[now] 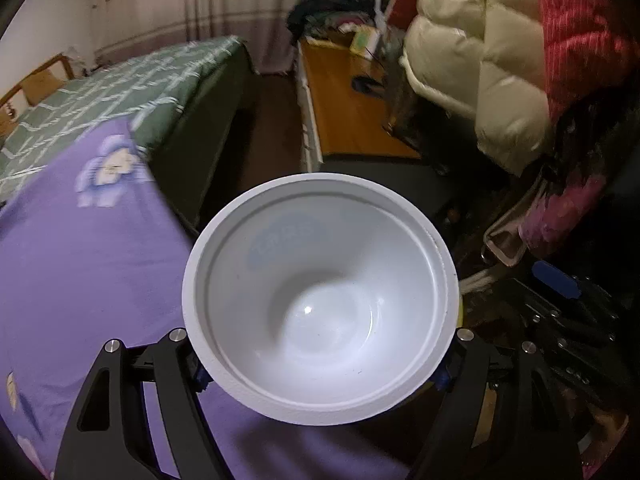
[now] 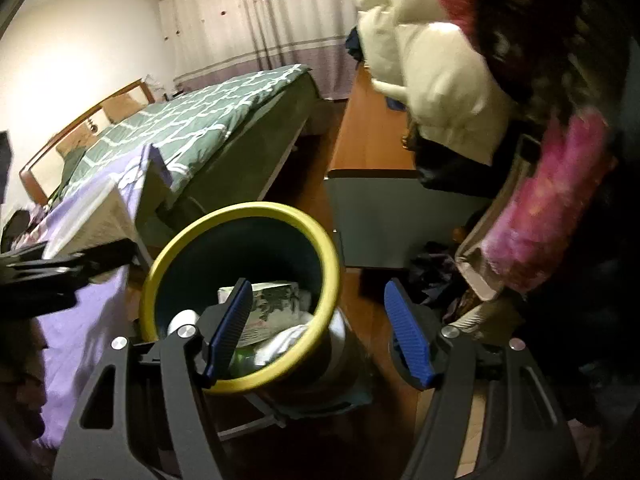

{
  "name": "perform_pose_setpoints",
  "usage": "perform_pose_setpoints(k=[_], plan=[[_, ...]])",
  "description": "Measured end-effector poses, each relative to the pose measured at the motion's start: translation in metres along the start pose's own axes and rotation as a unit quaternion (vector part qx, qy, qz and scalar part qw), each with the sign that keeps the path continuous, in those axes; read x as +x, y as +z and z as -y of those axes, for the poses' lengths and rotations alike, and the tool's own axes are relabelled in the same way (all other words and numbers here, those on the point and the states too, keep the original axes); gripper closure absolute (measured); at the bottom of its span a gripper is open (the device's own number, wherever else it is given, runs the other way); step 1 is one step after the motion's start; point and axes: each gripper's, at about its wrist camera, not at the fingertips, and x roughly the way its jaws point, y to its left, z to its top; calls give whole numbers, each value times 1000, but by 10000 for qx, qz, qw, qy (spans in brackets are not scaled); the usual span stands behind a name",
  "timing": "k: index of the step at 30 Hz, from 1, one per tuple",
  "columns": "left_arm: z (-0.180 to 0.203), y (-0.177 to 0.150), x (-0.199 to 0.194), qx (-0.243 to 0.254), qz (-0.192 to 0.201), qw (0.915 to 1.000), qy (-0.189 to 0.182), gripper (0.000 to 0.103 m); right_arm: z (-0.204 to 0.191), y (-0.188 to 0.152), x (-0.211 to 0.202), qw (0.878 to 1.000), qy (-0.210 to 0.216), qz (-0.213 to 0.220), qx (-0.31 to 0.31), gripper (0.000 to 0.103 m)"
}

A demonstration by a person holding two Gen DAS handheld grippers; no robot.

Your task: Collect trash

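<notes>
My left gripper [image 1: 320, 384] is shut on a large empty white paper bowl [image 1: 320, 300], its mouth facing the camera, held over the edge of the purple bed cover. In the right wrist view, a dark bin with a yellow rim [image 2: 240, 224] stands on the floor beside the bed, tilted toward me, holding a printed packet [image 2: 276, 304] and white trash [image 2: 288, 340]. My right gripper [image 2: 320, 332] is open and empty just above the bin's near rim; its left blue pad [image 2: 230, 328] is over the bin mouth. The left gripper's black body [image 2: 60, 272] shows at left.
A bed with a purple flowered cover [image 1: 80, 260] and a green patterned quilt [image 2: 200, 120] is on the left. A wooden cabinet [image 1: 352, 100] runs along the right. White and pink coats [image 1: 500, 60] hang at right. A grey panel [image 2: 392, 216] stands behind the bin.
</notes>
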Motion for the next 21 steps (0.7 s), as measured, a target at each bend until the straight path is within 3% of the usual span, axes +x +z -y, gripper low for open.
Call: perform_pose_setpoints(k=[11,14,17,21], plan=[[27,13,83,116,-815,9966,-35,26,22,-3,6,9998,-108,-68,173,37],[29,15,98,127,-991,9949,120,11,24,-3,6,9997,-134,-80,192,37],[22,15,94,-20,-966,9953,118,11,25,-2,3,9996,-133,-57,229,36],[9,6,58,-107,-636,9978,116,10,18,-2,0,9998,-93,-55,161,35]])
